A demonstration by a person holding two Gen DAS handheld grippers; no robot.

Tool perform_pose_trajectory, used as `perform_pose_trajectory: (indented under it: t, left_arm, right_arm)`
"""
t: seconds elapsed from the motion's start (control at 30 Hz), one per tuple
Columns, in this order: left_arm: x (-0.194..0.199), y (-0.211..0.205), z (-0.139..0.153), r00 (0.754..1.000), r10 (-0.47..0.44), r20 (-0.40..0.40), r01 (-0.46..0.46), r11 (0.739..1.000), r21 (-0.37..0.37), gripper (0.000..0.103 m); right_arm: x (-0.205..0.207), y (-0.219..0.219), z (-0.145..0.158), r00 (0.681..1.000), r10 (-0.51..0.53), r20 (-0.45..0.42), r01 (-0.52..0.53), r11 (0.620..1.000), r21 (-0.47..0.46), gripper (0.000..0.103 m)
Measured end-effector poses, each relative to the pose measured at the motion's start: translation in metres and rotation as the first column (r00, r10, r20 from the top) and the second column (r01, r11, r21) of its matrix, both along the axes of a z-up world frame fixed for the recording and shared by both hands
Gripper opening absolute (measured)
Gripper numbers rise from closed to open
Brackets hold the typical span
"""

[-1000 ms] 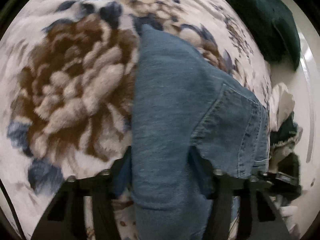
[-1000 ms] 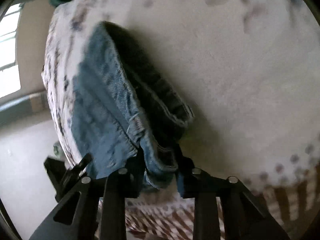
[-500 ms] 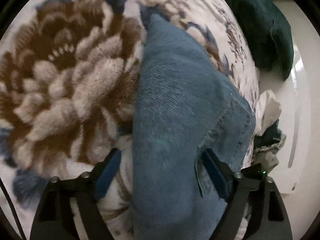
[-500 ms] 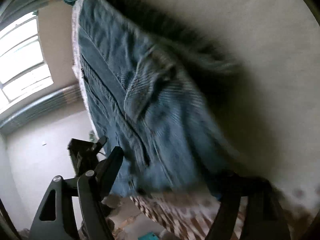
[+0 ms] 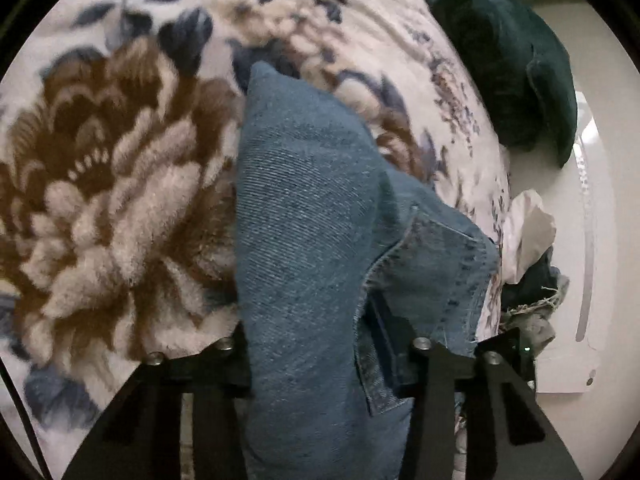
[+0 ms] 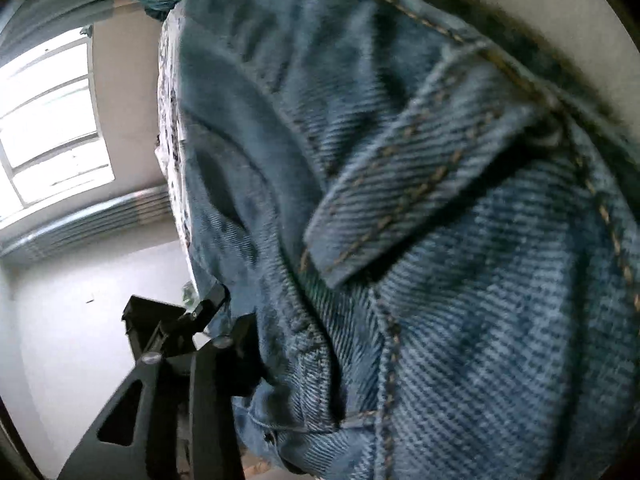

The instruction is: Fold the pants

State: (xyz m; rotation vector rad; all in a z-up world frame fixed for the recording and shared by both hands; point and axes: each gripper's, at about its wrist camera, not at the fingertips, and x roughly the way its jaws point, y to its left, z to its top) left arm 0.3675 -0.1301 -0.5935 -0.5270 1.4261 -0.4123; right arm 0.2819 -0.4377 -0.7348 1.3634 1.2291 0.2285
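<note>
In the left wrist view the left gripper (image 5: pixel 324 344) sits at the bottom edge with a thick fold of blue jeans (image 5: pixel 308 240) running up between its fingers; the jaws have just been closing and both dark fingers now lie against the denim, so it reads as clamped on that fold. From there the jeans stretch straight ahead, their long axis lying along the gripper's pointing line, to a folded tip resting on the floral fleece blanket (image 5: pixel 112 184). A back pocket (image 5: pixel 436 264) lies to the right of the grip. Farther off, past the blanket's edge, sit a dark green cushion (image 5: pixel 516 72) and a heap of loose clothes (image 5: pixel 532 264) on the floor; no container shows. In the right wrist view the denim fills nearly the whole frame, a belt loop (image 6: pixel 404 196) and the waistband seam very close to the lens. Only the left finger (image 6: pixel 224 360) of the right gripper is visible, touching the cloth; its jaws have just been closing with denim between them, yet whether they pinch it I cannot tell. The right hand seems nearer the waistband, the left nearer the leg fold. Beyond are a pale floor and a bright window (image 6: pixel 48 128).
</note>
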Motion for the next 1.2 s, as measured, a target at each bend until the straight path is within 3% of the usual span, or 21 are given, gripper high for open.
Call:
perform_pose_trajectory:
  t: [0.13,0.3,0.4,0.6,0.8,0.9,1.0,1.03,1.1,1.2]
  left_arm:
    - [0.001,-0.003,0.034,0.997,-0.027,0.077,0.027,1.000,-0.004,0.030]
    - [0.026,0.007,0.079,0.988,-0.007,0.151,0.014,0.999,-0.046,0.030]
    - [0.055,0.026,0.101,0.982,0.023,0.185,-0.012,0.998,-0.059,0.030]
    - [0.140,0.076,0.121,0.967,0.081,0.243,-0.071,0.996,-0.047,0.030]
    - [0.251,0.125,0.103,0.961,0.073,0.266,-0.081,0.997,0.017,0.030]
    - [0.295,0.150,0.065,0.973,0.048,0.226,-0.059,0.997,0.042,0.032]
    - [0.308,0.171,0.004,0.997,0.027,0.078,-0.036,0.993,0.113,0.047]
    - [0.305,0.177,-0.009,0.998,0.026,0.054,-0.032,0.993,0.112,0.054]
    - [0.297,0.184,-0.007,0.996,0.032,0.078,-0.038,0.997,0.072,0.056]
    - [0.284,0.181,0.006,0.996,0.026,0.085,-0.039,0.988,0.153,0.059]
  right_arm:
    - [0.010,0.008,0.044,0.998,0.013,0.053,-0.009,0.998,-0.067,0.035]
    - [0.035,0.017,0.098,0.989,0.028,0.146,-0.018,0.997,-0.073,0.033]
    - [0.066,0.015,0.128,0.977,0.066,0.203,-0.049,0.995,-0.089,0.033]
    - [0.183,0.078,0.169,0.942,0.135,0.307,-0.105,0.988,-0.115,0.033]
    - [0.300,0.127,0.152,0.922,0.170,0.348,-0.129,0.982,-0.136,0.033]
    - [0.345,0.153,0.117,0.927,0.184,0.327,-0.145,0.979,-0.142,0.033]
    - [0.361,0.172,0.064,0.962,0.203,0.185,-0.182,0.975,-0.125,0.040]
    - [0.364,0.179,0.052,0.967,0.220,0.130,-0.200,0.968,-0.152,0.048]
    - [0.362,0.186,0.045,0.965,0.237,0.112,-0.218,0.963,-0.160,0.052]
    - [0.358,0.184,0.060,0.967,0.248,0.063,-0.230,0.950,-0.211,0.074]
